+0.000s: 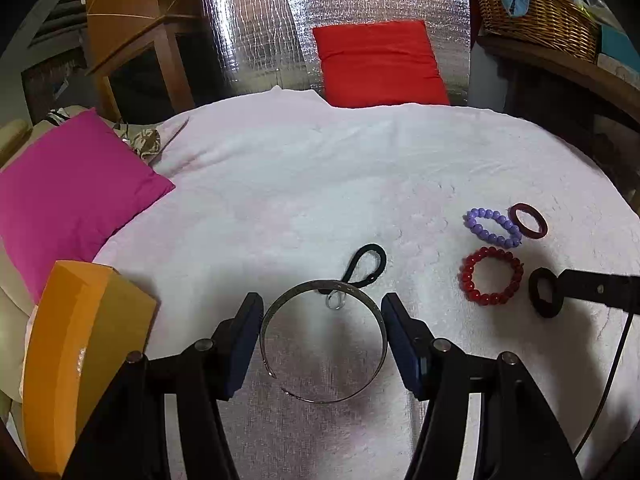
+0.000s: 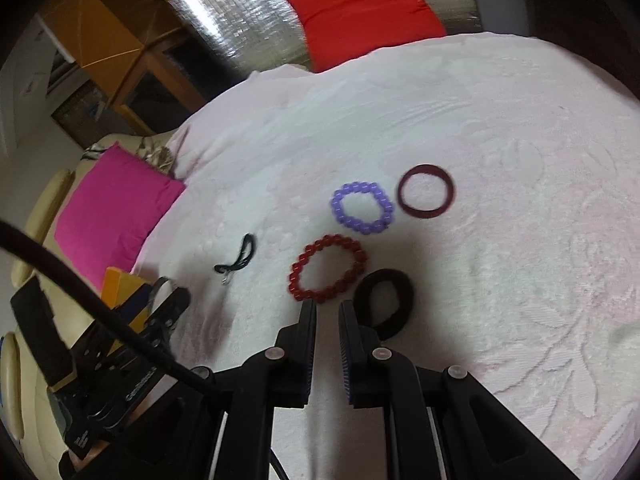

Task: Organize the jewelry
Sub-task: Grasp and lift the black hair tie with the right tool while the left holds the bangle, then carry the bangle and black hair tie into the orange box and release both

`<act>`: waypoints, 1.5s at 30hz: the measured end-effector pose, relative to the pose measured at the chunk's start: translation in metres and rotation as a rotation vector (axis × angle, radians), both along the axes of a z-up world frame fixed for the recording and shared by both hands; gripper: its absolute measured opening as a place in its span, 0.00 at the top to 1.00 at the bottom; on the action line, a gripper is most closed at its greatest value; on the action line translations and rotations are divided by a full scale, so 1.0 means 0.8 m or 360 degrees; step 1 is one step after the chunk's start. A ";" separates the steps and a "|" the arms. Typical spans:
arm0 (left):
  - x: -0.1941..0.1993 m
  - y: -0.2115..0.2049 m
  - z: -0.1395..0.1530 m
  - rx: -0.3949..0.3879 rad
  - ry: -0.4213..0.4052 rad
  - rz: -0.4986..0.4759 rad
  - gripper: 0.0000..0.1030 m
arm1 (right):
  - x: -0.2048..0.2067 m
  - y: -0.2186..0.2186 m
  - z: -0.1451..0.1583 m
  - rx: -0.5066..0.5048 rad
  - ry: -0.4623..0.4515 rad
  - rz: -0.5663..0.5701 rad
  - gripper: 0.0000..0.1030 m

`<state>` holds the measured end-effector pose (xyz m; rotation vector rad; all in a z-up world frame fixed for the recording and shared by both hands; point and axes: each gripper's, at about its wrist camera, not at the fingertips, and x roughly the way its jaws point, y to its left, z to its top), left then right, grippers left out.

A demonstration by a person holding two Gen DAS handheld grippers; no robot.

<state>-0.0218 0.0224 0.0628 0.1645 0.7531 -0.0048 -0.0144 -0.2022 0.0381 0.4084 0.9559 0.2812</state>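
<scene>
On the pale pink cloth (image 1: 304,184) lie a silver metal bangle (image 1: 323,340), a black cord loop with a clasp (image 1: 365,266), a red bead bracelet (image 1: 491,276), a purple bead bracelet (image 1: 493,227), a maroon ring bangle (image 1: 530,221) and a black fabric band (image 1: 545,292). My left gripper (image 1: 322,320) is open, its jaws on either side of the silver bangle. My right gripper (image 2: 327,310) has its jaws narrowly apart and empty, just in front of the red bracelet (image 2: 327,267), with the black band (image 2: 384,300) beside its right finger.
A magenta cushion (image 1: 72,192) lies at the left and an orange box (image 1: 80,344) at the near left. A red cushion (image 1: 378,64) lies beyond the cloth on silver foil matting. A wicker basket (image 1: 536,16) stands on a shelf at the far right.
</scene>
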 end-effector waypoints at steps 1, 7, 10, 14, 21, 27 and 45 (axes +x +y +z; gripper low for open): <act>0.000 0.000 0.001 0.0004 -0.0003 0.0002 0.39 | 0.002 -0.003 -0.001 0.0001 0.0010 -0.0010 0.87; -0.001 0.000 0.001 0.0009 -0.0003 0.0007 0.39 | 0.009 -0.013 -0.012 -0.0006 0.0099 -0.0057 0.61; -0.001 0.000 0.001 0.0009 -0.0001 0.0009 0.39 | 0.011 -0.019 -0.012 0.0006 0.0095 -0.0080 0.58; 0.000 0.001 -0.001 -0.0003 0.0031 0.0010 0.39 | 0.016 -0.032 -0.014 0.0011 0.0097 -0.0130 0.58; -0.001 0.001 -0.004 -0.0019 0.0055 0.0007 0.39 | 0.028 -0.048 -0.023 0.0048 0.0139 -0.0199 0.58; -0.003 0.002 -0.005 -0.0016 0.0058 0.0003 0.39 | 0.038 -0.028 -0.034 -0.0103 0.0152 -0.0181 0.58; -0.015 0.037 0.012 -0.0066 0.0013 0.0090 0.39 | 0.001 0.035 0.010 -0.0340 -0.0231 0.0008 0.90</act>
